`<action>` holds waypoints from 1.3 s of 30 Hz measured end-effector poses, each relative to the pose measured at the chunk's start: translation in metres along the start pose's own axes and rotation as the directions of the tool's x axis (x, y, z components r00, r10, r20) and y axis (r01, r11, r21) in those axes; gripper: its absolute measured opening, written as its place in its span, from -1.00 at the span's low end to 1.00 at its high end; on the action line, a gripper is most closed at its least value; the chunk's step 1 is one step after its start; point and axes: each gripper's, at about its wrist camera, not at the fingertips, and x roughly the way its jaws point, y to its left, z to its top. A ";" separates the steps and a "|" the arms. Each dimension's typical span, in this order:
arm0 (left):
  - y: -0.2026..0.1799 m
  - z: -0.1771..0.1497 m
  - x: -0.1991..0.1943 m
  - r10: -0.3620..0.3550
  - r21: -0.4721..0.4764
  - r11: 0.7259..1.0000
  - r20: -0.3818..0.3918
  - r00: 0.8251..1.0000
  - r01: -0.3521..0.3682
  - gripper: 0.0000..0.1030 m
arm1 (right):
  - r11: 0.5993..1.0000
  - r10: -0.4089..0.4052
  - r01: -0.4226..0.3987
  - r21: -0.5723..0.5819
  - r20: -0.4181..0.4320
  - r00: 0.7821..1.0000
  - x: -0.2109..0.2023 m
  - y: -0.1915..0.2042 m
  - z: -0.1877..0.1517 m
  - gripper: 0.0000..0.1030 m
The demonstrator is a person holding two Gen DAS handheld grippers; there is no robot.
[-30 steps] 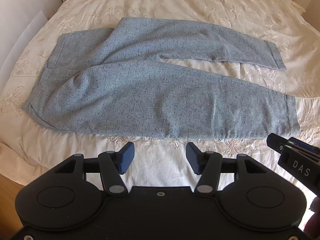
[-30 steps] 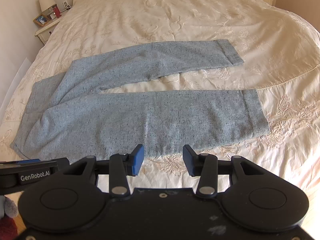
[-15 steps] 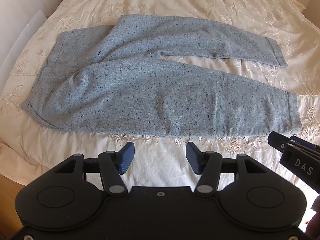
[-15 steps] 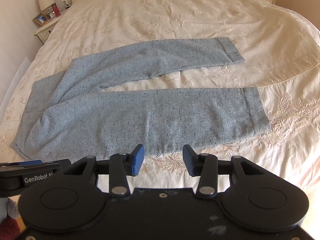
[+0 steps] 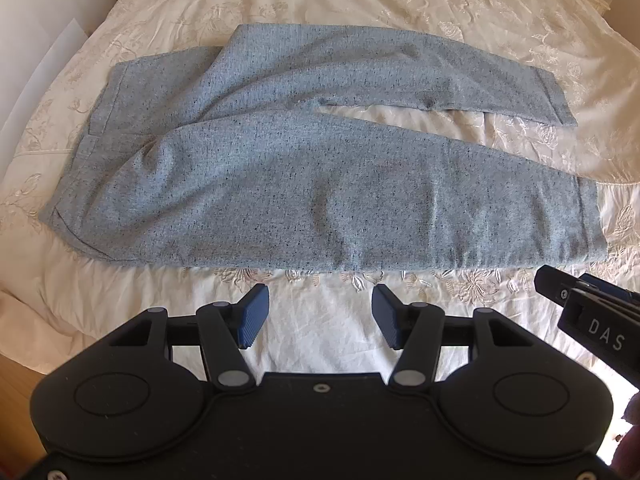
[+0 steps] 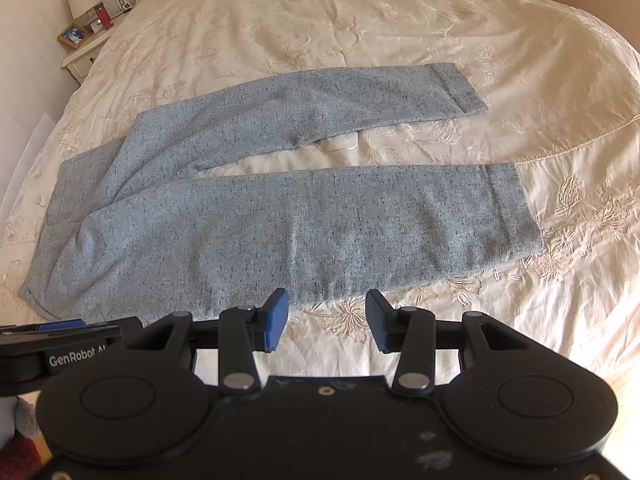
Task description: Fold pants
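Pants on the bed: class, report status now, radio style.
Left gripper open, empty. Right gripper open, empty. Grey pants flat on bedspread, legs apart, unfolded. Nothing in the way.

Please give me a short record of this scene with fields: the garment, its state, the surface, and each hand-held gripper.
garment: grey speckled fabric pants
state: spread flat, unfolded, legs apart in a V, waist at image left
surface: cream embroidered bedspread
left hand-held gripper: open, empty, above bedspread near the pants' near edge
right hand-held gripper: open, empty, near the same edge
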 end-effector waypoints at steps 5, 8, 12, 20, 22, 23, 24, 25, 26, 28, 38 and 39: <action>0.005 0.005 0.007 0.014 -0.030 0.999 -0.010 1.000 -0.014 0.18 | 1.000 -0.007 0.007 -0.008 -0.037 0.999 0.002 0.007 0.006 -0.12; 0.018 0.014 0.015 0.021 -0.057 0.998 -0.019 1.000 -0.022 0.18 | 1.000 -0.011 0.010 -0.026 -0.047 0.999 -0.004 0.014 0.016 -0.12; 0.050 0.030 0.029 0.051 -0.123 0.991 -0.011 0.999 -0.052 0.18 | 0.998 -0.020 0.016 -0.054 -0.072 0.997 -0.023 0.034 0.038 -0.12; 0.101 0.055 0.060 0.185 -0.139 0.973 0.002 0.983 -0.183 0.19 | 0.988 0.114 -0.124 -0.096 -0.101 0.988 -0.113 0.093 0.096 -0.12; 0.107 0.057 0.067 0.201 -0.143 0.970 -0.001 0.980 -0.199 0.19 | 0.985 0.156 -0.162 -0.058 -0.093 0.983 -0.143 0.106 0.113 -0.12; 0.109 0.057 0.072 0.204 -0.145 0.968 -0.005 0.979 -0.203 0.19 | 0.984 0.166 -0.170 -0.048 -0.087 0.982 -0.154 0.109 0.118 -0.12; 0.109 0.057 0.075 0.208 -0.146 0.967 -0.009 0.978 -0.207 0.19 | 0.983 0.179 -0.182 -0.033 -0.075 0.981 -0.168 0.115 0.125 -0.11; 0.110 0.056 0.078 0.208 -0.147 0.967 -0.015 0.978 -0.208 0.19 | 0.983 0.184 -0.186 -0.016 -0.066 0.981 -0.179 0.119 0.130 -0.11; 0.110 0.055 0.081 0.205 -0.146 0.968 -0.018 0.979 -0.205 0.19 | 0.983 0.186 -0.186 0.000 -0.058 0.981 -0.189 0.122 0.133 -0.11; 0.107 0.054 0.086 0.209 -0.130 0.969 -0.018 0.978 -0.209 0.19 | 0.982 0.187 -0.187 0.013 -0.044 0.981 -0.207 0.127 0.140 -0.11; 0.102 0.060 0.090 0.221 -0.076 0.973 0.005 0.975 -0.220 0.19 | 0.965 0.233 -0.244 0.091 0.122 0.965 -0.265 0.146 0.174 -0.09; 0.103 0.061 0.089 0.219 -0.082 0.973 0.005 0.976 -0.218 0.19 | 0.964 0.240 -0.252 0.083 0.130 0.962 -0.266 0.152 0.176 -0.08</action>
